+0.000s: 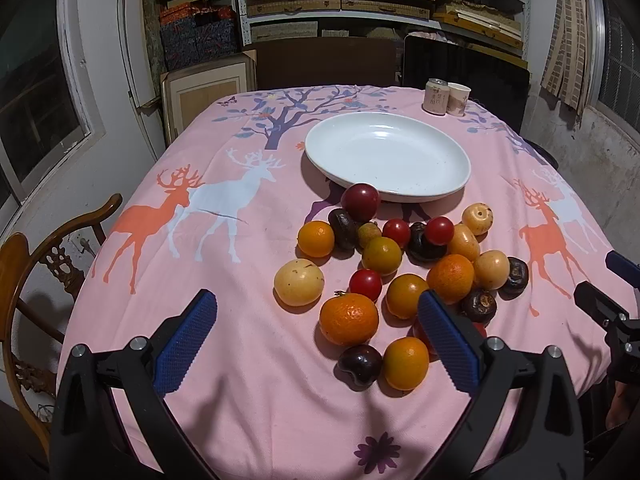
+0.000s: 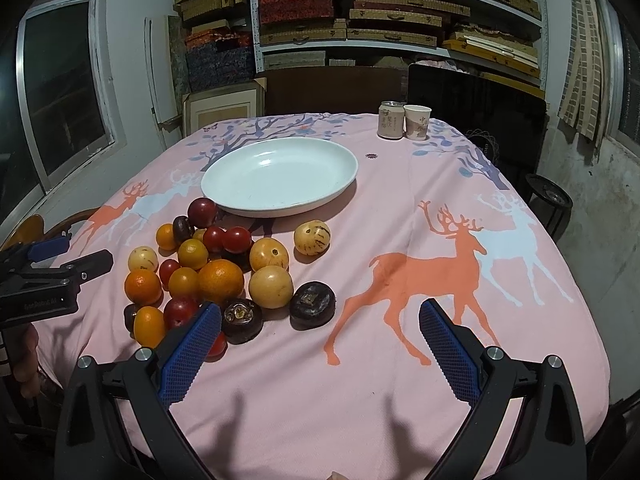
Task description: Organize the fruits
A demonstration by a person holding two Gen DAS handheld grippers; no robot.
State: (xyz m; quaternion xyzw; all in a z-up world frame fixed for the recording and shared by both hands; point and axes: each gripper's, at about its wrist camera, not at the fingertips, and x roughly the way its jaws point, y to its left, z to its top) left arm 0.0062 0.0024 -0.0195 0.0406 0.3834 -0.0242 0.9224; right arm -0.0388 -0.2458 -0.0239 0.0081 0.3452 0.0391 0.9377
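A pile of fruit lies on the pink deer-print tablecloth [image 1: 240, 360]: oranges [image 1: 349, 319] [image 2: 220, 278], yellow round fruits [image 1: 298, 282] [image 2: 271, 286], red tomatoes [image 1: 365, 284] [image 2: 236, 239], dark plums [image 1: 359, 365] [image 2: 312, 305]. An empty white plate [image 1: 448, 148] [image 2: 344, 160] sits just behind the pile. My left gripper [image 1: 318, 318] is open and empty above the table's near edge, the nearest fruits between its fingers. My right gripper [image 2: 320, 330] is open and empty, to the right of the pile. Each gripper shows at the edge of the other's view.
A drink can [image 1: 436, 96] [image 2: 391, 120] and a paper cup [image 1: 458, 98] [image 2: 417, 122] stand at the table's far right. A wooden chair [image 1: 24, 280] stands left of the table. Shelves of boxes [image 2: 360, 12] fill the back wall.
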